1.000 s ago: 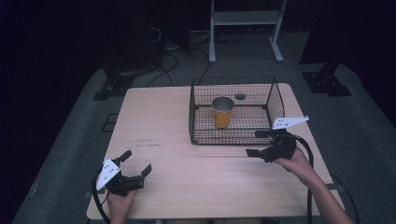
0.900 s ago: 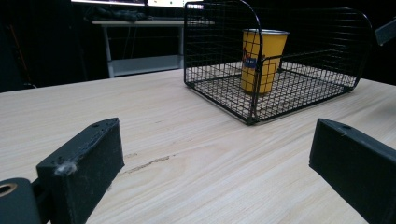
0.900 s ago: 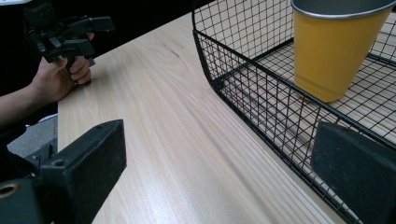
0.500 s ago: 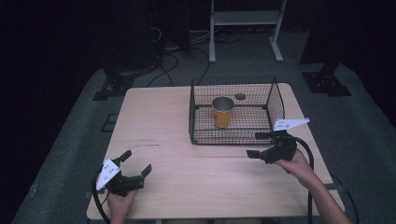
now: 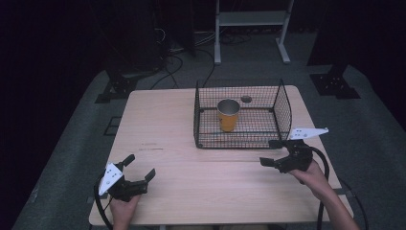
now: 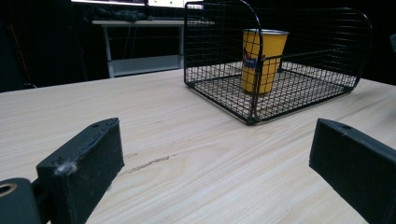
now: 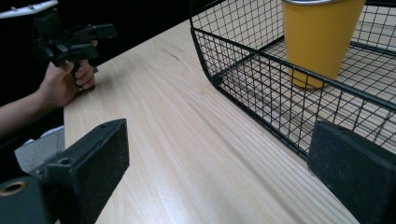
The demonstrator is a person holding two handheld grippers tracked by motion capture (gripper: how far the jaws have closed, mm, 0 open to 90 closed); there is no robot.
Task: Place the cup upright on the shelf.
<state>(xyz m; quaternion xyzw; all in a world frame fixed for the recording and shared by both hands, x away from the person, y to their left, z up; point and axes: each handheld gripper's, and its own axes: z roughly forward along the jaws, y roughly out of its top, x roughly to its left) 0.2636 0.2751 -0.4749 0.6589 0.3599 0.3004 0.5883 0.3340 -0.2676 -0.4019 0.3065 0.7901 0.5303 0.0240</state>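
A black wire basket (image 5: 282, 112) stands on the far right part of the wooden table (image 5: 167, 120). An upright yellow cup (image 5: 228, 116) with a metal rim stands inside it, and a small dark round thing (image 5: 246, 99) lies at the basket's back. My left gripper (image 5: 140, 166) is open and holds nothing near the front left corner. From it the cup (image 6: 262, 58) and basket (image 6: 219, 56) are seen far ahead. My right gripper (image 5: 268, 152) is open and holds nothing just in front of the basket's near right corner. The cup (image 7: 322, 42) shows behind the mesh (image 7: 243, 74).
A white metal stand (image 5: 249, 24) and cables (image 5: 167, 48) lie on the dark floor beyond the table. Bare tabletop stretches between the two grippers and left of the basket. In the right gripper view, the other hand (image 7: 63, 81) and its gripper (image 7: 70, 39) are at the table's far edge.
My right gripper has drifted slightly toward the near edge, still open. The left gripper, basket and cup have not moved.
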